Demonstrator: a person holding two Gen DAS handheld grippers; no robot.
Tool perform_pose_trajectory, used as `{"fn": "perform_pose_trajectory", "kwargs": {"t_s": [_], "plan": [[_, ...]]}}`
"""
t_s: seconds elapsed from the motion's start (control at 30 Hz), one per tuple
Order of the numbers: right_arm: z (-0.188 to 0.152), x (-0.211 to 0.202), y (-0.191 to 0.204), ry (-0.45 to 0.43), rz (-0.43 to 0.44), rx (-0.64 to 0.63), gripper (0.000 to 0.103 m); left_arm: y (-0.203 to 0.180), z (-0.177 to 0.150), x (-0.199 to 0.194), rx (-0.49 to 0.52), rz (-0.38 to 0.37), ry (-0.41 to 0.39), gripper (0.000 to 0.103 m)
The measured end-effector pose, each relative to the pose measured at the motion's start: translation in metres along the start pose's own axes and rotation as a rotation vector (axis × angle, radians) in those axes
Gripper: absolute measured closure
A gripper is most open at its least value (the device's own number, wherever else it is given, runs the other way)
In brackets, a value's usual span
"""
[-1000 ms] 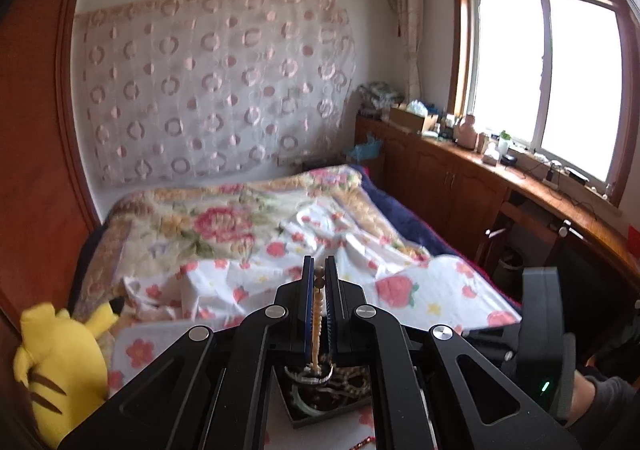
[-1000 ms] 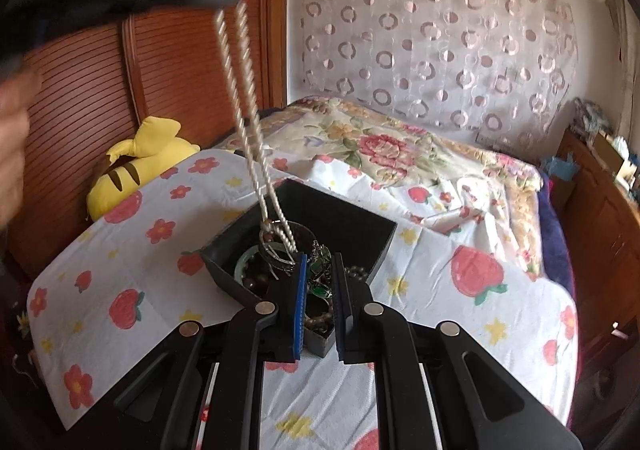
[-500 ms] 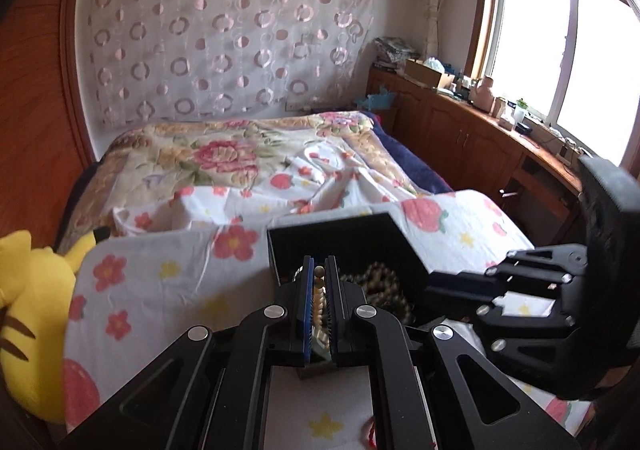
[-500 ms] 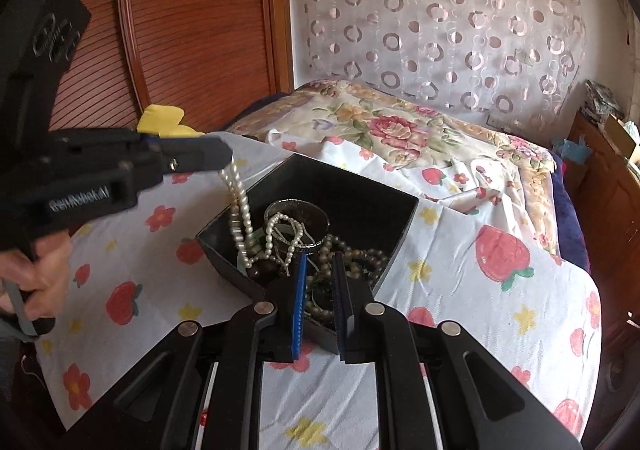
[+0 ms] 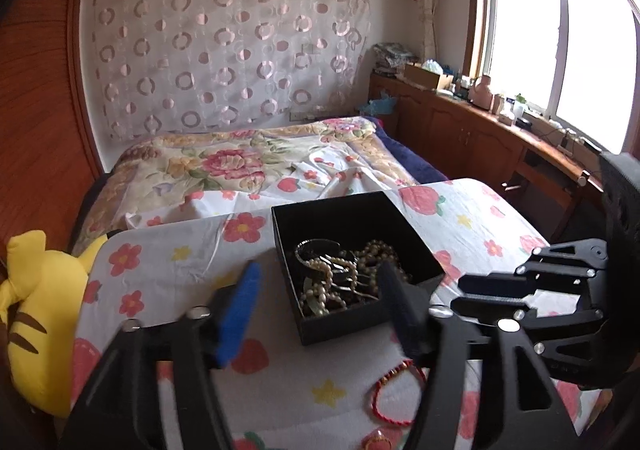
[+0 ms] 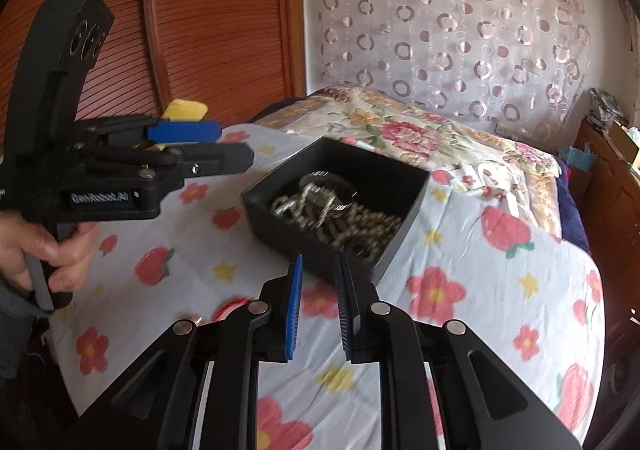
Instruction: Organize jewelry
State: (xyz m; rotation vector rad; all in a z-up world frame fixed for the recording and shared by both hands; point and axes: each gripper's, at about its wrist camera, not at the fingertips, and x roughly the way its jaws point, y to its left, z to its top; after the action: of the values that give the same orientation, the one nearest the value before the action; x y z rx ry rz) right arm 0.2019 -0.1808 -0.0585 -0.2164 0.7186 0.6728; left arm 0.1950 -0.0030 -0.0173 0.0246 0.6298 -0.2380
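Observation:
A black open box [image 5: 340, 214] [image 6: 404, 178] sits on the flowered cloth and holds a pearl necklace [image 5: 328, 282], bead strings and a dark bangle [image 5: 320, 248]. My left gripper [image 5: 316, 298] is open and empty just in front of the box; it also shows in the right wrist view [image 6: 224, 144], left of the box. My right gripper [image 6: 318, 290] is open and empty at the box's near corner. A red string bracelet [image 5: 394, 394] and a small gold piece [image 5: 378, 442] lie on the cloth in front of the box.
A yellow plush toy [image 5: 36, 314] lies at the cloth's left edge. A bed with a floral quilt [image 5: 240, 162] is behind. Wooden cabinets [image 5: 480, 134] run under the window at right; a wooden wardrobe [image 6: 200, 30] stands at left.
My left gripper lowered the pearl necklace into the box and opened, letting it go. My right gripper has opened a little and drawn back from the box.

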Motion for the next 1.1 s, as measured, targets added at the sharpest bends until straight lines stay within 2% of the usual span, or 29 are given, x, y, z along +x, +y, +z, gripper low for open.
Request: {"fn": "perform_pose_trajectory", "kwargs": {"t_s": [0.07,0.17,0.37,0.53,0.77,0.8,0.83,0.97,1.1], "plan": [[-0.008,0.002,0.007,0.025,0.024,-0.013,0.084,-0.001,-0.009,-0.007,-0.003,0.0,-0.012,0.019],[-0.017,0.012,0.018,0.073,0.038,-0.041,0.084,-0.001,-0.026,-0.015,-0.002,0.005,-0.013,0.011],[-0.026,0.034,0.028,0.143,0.051,-0.052,0.084,0.004,-0.059,-0.021,-0.007,-0.009,0.04,0.008],[-0.029,0.051,0.028,0.196,0.032,-0.052,0.084,0.008,-0.077,-0.03,-0.008,-0.001,0.049,0.008],[-0.027,0.057,0.032,0.207,0.013,-0.076,0.085,0.009,-0.094,-0.037,-0.007,-0.014,0.082,0.008],[-0.027,0.057,0.032,0.208,0.017,-0.078,0.088,0.008,-0.095,-0.037,-0.006,-0.015,0.087,0.008],[-0.027,0.057,0.032,0.21,0.026,-0.081,0.099,0.008,-0.097,-0.036,-0.003,-0.015,0.097,0.008],[-0.029,0.051,0.036,0.201,0.001,-0.095,0.1,0.004,-0.103,-0.032,0.006,-0.022,0.131,0.008],[-0.032,0.036,0.036,0.151,-0.04,-0.101,0.1,-0.005,-0.106,-0.027,0.031,-0.046,0.158,0.008]]}}
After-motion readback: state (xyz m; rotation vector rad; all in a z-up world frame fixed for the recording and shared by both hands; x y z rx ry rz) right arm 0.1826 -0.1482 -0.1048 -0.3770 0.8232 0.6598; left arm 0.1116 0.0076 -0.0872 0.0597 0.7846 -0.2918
